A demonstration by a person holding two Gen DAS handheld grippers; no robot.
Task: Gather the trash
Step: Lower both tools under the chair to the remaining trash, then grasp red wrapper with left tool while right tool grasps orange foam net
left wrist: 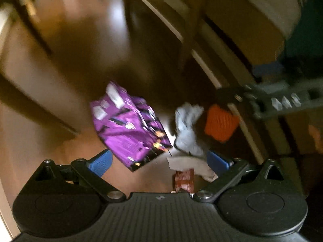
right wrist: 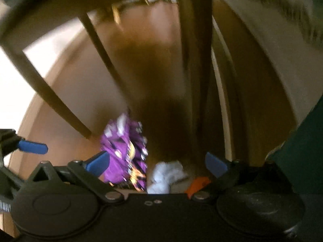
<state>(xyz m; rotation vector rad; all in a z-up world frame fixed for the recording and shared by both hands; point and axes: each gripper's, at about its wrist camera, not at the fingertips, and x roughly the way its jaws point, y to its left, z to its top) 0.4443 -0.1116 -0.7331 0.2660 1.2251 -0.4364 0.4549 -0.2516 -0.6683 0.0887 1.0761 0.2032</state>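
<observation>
Trash is lying on the brown wooden floor [left wrist: 60, 147] right in front of us. We are looking first at the shiny purple crinkly snack bag [left wrist: 129, 127]. It is sitting just ahead of our left gripper [left wrist: 159, 159], a bit toward its left blue finger [left wrist: 100, 162], and its long side is running slantwise from far-left to near-right. We are holding the left gripper's jaws wide apart, with nothing between them.

Just beside the bag we are seeing a crumpled white tissue ball [left wrist: 188, 129]. Past that sits a small orange ridged piece [left wrist: 221, 123]. Closer to us are lying a flat scrap of pale paper [left wrist: 187, 162] and a little brown wrapper [left wrist: 183, 179].

Our right gripper [right wrist: 157, 164] is spread wide too and is holding nothing. From it, the purple bag [right wrist: 125, 153] is lying ahead and to the left, and the tissue [right wrist: 164, 176] is lying low in the middle.

We think the left gripper is nearer the bag. We may need to turn so the fingers close across the bag's short side. Dark wooden chair legs [right wrist: 50, 92] are standing near, and both views are blurry.
</observation>
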